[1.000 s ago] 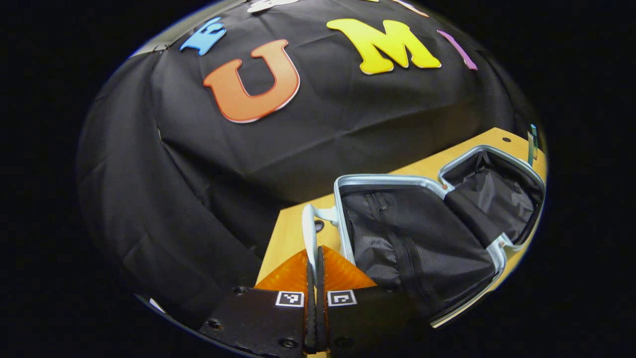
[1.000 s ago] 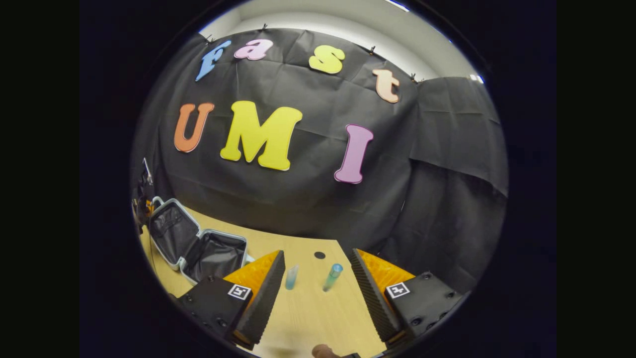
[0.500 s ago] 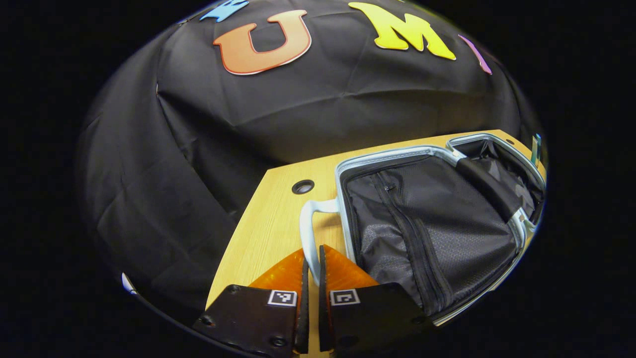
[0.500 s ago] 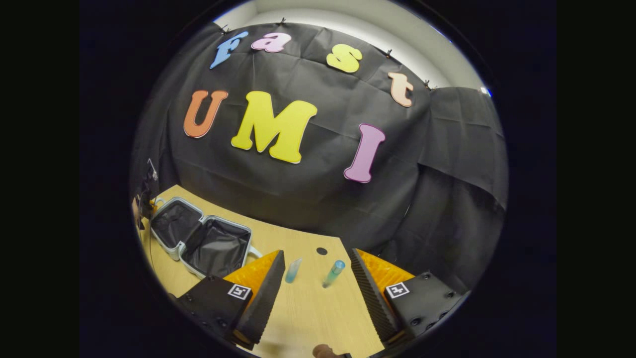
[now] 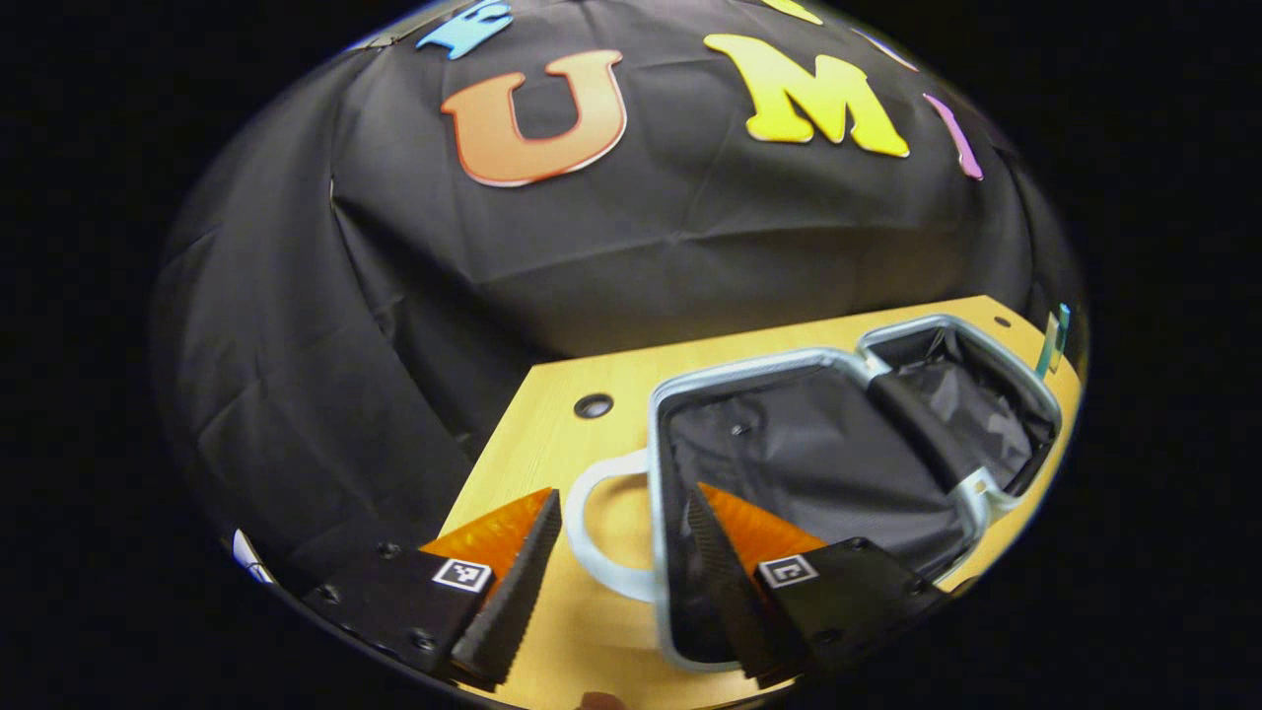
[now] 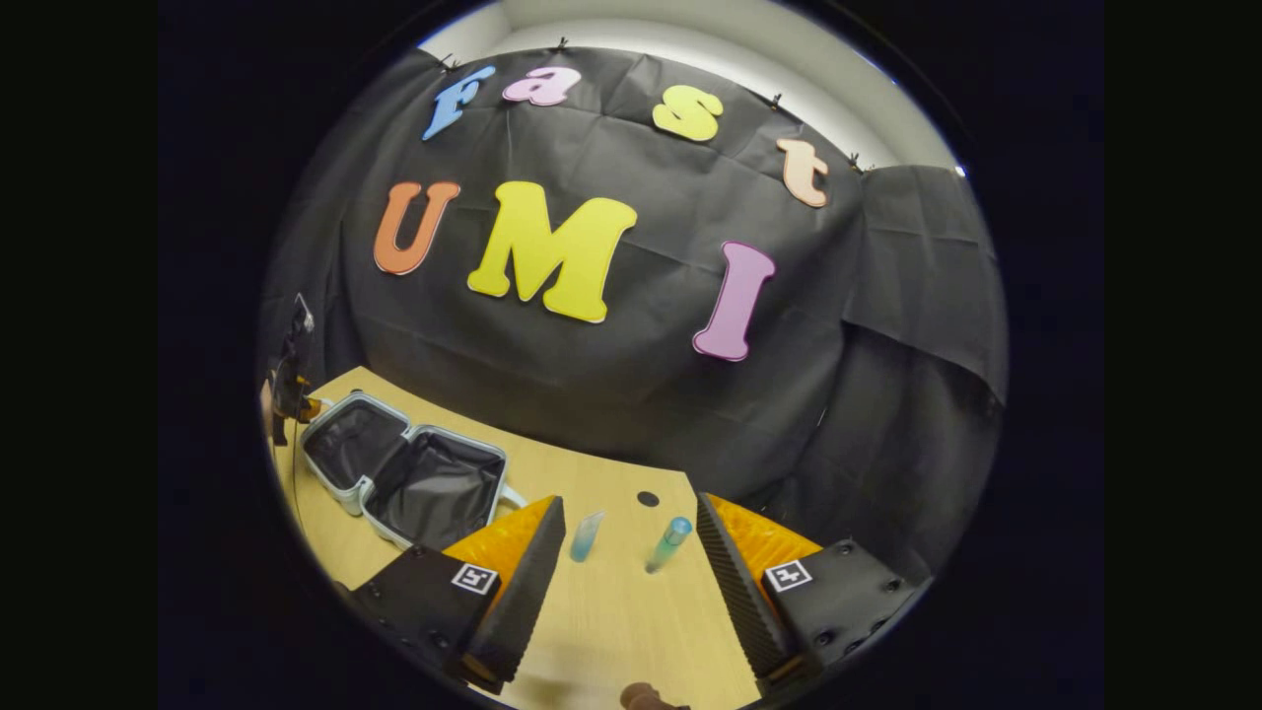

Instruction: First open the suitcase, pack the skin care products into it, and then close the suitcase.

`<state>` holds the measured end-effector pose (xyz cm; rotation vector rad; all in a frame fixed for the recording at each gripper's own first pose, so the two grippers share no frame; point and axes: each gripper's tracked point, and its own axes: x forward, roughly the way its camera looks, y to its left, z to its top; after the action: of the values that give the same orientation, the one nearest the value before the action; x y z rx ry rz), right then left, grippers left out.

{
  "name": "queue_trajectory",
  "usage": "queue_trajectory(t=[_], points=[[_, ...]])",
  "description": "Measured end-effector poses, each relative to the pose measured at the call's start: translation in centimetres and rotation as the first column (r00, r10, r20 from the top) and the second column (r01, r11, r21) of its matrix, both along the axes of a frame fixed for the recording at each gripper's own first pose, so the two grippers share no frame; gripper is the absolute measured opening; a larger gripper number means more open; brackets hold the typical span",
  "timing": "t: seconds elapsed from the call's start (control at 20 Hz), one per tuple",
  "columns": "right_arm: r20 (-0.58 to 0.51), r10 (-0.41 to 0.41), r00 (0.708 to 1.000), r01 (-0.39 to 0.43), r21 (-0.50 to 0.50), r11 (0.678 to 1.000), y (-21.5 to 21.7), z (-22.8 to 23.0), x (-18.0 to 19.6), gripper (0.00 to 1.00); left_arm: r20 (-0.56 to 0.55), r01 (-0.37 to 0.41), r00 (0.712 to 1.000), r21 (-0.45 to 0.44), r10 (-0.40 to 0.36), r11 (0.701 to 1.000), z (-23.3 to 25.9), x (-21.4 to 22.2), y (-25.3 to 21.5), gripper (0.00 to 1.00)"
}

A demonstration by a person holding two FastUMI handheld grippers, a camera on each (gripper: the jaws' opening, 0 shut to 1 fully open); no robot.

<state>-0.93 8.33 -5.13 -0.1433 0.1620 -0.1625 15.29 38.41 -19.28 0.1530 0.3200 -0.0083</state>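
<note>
Suitcase (image 5: 838,444) lying wide open and flat on the wooden table (image 5: 552,444), both halves showing black lining, pale blue-grey shell edge all round. Sits toward the table's left end, close to the back edge by the cloth wall (going by the right gripper view, where the case (image 6: 404,468) is off at the left side). White handle (image 5: 592,523) sticking out from the near half, resting on the wood.

Left gripper (image 5: 621,567) spread wide, holding nothing. Handle loop right between its two fingers, no finger pressing on it; the one finger reaching over the case's rim into the lining.

Two skin care bottles out on the bare wood nearer the table's middle: a small clear one (image 6: 586,535) and a taller one with a blue cap (image 6: 667,543), just beside each other, well apart from the case. Small dark hole (image 6: 648,499) in the tabletop just behind them.

Right gripper (image 6: 631,572) also wide open, empty, both bottles framed between its fingers but further off.
</note>
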Motion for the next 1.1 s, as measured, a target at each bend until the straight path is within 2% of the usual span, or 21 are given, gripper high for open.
queue_trajectory(t=[0.05, 0.2, 0.25, 0.3, 0.35, 0.6, 0.85, 1.0, 1.1], points=[[0.007, 0.014, 1.000, -0.014, 0.004, 1.000, -0.4, -0.1, 0.0, 0.80, 0.028, 0.018, 0.999, -0.005, -0.018, 1.000, 1.4, -0.5, -2.0, 0.90], [0.015, 0.050, 0.999, -0.050, 0.008, 0.999, -2.5, -1.1, 0.4, 0.80, 0.087, 0.054, 0.995, -0.026, -0.052, 0.998, 4.7, -2.3, -8.5, 0.93], [0.012, 0.057, 0.998, -0.057, 0.017, 0.998, -3.3, -1.4, 0.4, 0.80, 0.091, 0.066, 0.994, -0.040, -0.062, 0.997, 5.3, -2.9, -10.7, 0.98], [0.010, 0.066, 0.998, -0.066, 0.029, 0.997, -4.1, -1.7, 0.7, 0.80, 0.103, 0.069, 0.993, -0.053, -0.064, 0.996, 6.1, -3.6, -13.0, 0.95], [0.010, 0.072, 0.997, -0.072, 0.039, 0.997, -5.0, -2.0, 0.9, 0.80, 0.109, 0.085, 0.991, -0.071, -0.077, 0.994, 6.6, -4.1, -15.4, 0.99], [-0.005, 0.071, 0.998, -0.070, 0.070, 0.995, -9.8, -4.0, 2.7, 0.80, 0.105, 0.128, 0.987, -0.085, -0.119, 0.988, 7.5, -6.1, -25.8, 0.99], [-0.046, 0.038, 0.998, -0.033, 0.102, 0.994, -15.1, -6.8, 4.7, 0.80, 0.026, 0.195, 0.981, -0.166, -0.193, 0.967, 5.0, -7.3, -36.7, 0.99], [-0.091, 0.025, 0.995, -0.014, 0.119, 0.993, -17.4, -8.9, 5.6, 0.80, -0.027, 0.246, 0.967, -0.183, -0.255, 0.952, 2.4, -7.3, -42.8, 0.99], [-0.119, 0.024, 0.993, -0.009, 0.120, 0.993, -18.8, -10.2, 6.1, 0.80, -0.049, 0.295, 0.950, -0.164, -0.307, 0.941, 0.9, -6.9, -46.8, 0.99]])
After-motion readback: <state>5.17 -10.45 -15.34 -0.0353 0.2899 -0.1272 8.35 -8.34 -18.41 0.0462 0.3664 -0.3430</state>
